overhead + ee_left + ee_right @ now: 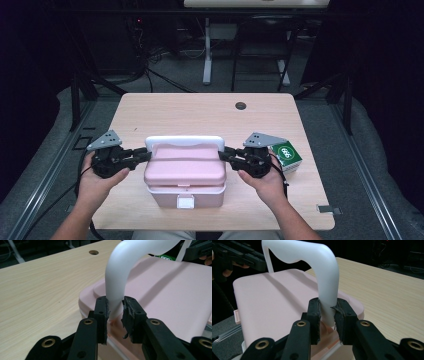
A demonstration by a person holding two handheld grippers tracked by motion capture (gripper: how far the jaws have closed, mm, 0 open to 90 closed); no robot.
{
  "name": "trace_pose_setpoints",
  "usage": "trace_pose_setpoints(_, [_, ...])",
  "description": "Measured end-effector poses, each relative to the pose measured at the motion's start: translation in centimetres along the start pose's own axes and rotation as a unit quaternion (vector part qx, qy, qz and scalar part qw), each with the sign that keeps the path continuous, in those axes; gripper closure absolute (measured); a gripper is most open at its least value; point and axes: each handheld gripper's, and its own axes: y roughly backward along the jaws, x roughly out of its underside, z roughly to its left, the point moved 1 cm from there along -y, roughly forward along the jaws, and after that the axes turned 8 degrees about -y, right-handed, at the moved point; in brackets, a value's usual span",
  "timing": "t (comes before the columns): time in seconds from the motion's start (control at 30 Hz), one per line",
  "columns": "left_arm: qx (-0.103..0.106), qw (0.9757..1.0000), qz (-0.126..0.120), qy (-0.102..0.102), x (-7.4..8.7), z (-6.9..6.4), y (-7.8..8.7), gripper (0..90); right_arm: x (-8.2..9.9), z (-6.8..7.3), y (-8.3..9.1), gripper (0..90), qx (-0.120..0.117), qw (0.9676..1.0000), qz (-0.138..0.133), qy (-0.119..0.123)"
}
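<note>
A lidded box (185, 172) sits on the table (200, 110) near its front edge, its handle (184, 141) raised over the box's rear. A small carton (286, 156) lies right of the box. A round hole (241, 105) lies behind the box.

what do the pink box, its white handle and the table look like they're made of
Pink box: likely moulded plastic, matte, with smooth rounded edges.
White handle: probably plastic too, smooth with a soft sheen along its bend.
Table: pale wood-grain top, perhaps laminate; fine grain lines show, but solid wood cannot be ruled out.
</note>
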Motion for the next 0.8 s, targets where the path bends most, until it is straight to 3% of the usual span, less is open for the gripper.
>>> trace_pose_setpoints(0.13, [-0.007,0.9999,-0.007,0.007,0.5,0.3,1.1,73.3,-0.2,-0.1,0.0,74.6,-0.002,1.0,-0.002,-0.009])
trace_pose_setpoints(0.33, [-0.008,0.9999,0.003,0.013,2.2,0.0,2.3,83.8,-0.4,-0.3,0.0,74.7,-0.002,0.9999,-0.003,-0.013])
trace_pose_setpoints(0.47, [-0.007,0.9999,0.01,0.008,2.8,-0.3,2.3,89.5,-0.5,-0.2,-0.1,74.7,-0.001,0.9999,-0.004,-0.014])
trace_pose_setpoints(0.8, [0.01,0.9991,0.04,-0.009,3.6,-2.1,1.0,90.0,-0.7,-0.2,0.0,74.6,0.0,0.9999,-0.004,-0.013])
